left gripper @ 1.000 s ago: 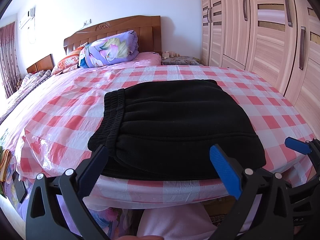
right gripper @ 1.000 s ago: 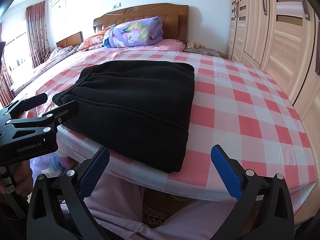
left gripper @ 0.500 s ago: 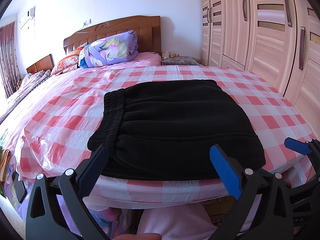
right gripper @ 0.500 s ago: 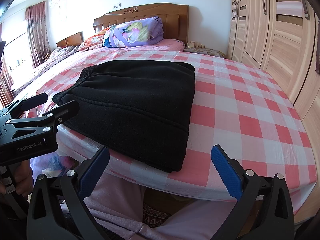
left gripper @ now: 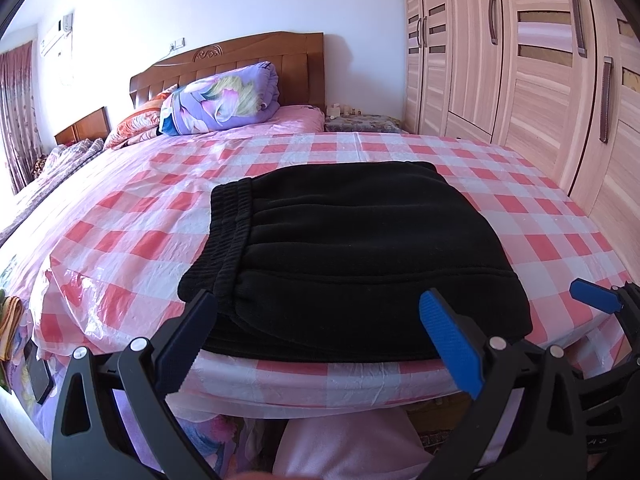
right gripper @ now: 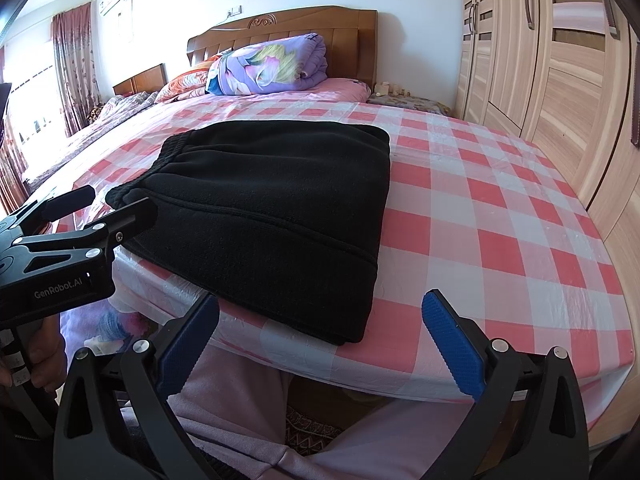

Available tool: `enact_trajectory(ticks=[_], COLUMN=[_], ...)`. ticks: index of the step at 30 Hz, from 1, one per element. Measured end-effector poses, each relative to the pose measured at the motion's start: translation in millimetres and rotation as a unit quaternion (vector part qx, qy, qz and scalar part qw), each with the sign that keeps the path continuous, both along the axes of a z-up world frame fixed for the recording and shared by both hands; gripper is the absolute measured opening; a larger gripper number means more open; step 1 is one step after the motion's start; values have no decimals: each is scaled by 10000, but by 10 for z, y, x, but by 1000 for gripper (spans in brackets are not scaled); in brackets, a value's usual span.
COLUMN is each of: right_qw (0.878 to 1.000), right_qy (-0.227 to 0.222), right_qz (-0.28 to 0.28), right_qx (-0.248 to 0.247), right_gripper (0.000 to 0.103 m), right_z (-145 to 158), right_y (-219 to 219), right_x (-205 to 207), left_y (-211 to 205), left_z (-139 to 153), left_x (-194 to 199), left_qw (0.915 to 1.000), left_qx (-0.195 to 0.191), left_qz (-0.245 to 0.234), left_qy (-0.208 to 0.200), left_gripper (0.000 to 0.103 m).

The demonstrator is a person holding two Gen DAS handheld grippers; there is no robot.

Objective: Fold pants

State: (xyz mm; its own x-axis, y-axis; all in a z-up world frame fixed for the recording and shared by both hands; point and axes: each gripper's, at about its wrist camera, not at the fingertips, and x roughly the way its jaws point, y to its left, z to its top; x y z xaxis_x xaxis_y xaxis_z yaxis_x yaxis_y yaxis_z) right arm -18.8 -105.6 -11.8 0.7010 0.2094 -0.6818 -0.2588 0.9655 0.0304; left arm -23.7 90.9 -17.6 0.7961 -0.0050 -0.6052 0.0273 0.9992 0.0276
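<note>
The black pants (left gripper: 352, 248) lie folded into a flat, nearly square packet on the bed (left gripper: 128, 240), close to its near edge. The bed has a sheet with pink and white squares under a thin clear plastic cover. The elastic waistband (left gripper: 228, 224) is on the left side of the packet, and the folded edge on the right side is straight. In the right wrist view the same pants (right gripper: 272, 208) sit to the left of the middle, with a wide free part of the sheet to the right of them.

The left gripper (left gripper: 320, 344) is in front of the near edge of the bed with its two fingers wide apart. It holds nothing. The tip of its left finger seems to overlap the near left corner of the pants in the picture, but I cannot tell if it really touches the cloth. The right gripper (right gripper: 320, 344) is also spread wide and holds nothing; it is below the bed edge, apart from the pants, and above the person's legs in light purple trousers (right gripper: 240, 408).

At the far end of the bed there is a rolled purple blanket with flowers (left gripper: 224, 100) against a wooden headboard (left gripper: 240, 60). A tall wardrobe (left gripper: 520, 60) with light wooden doors stands along the right side.
</note>
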Motion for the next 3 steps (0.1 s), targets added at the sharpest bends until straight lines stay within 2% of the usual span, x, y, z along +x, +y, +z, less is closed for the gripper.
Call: enact_trajectory(ticks=[3], right_qw=[10000], right_qy=[-2], right_qz=[1], right_qx=[0], right_gripper=[98], right_z=[1], right_y=[1], right_x=[0], left_y=[14], left_z=[-3], left_x=[3], left_qw=[10000], left_qx=[-14], left_qz=[-32], left_qy=[27], left_gripper=[101])
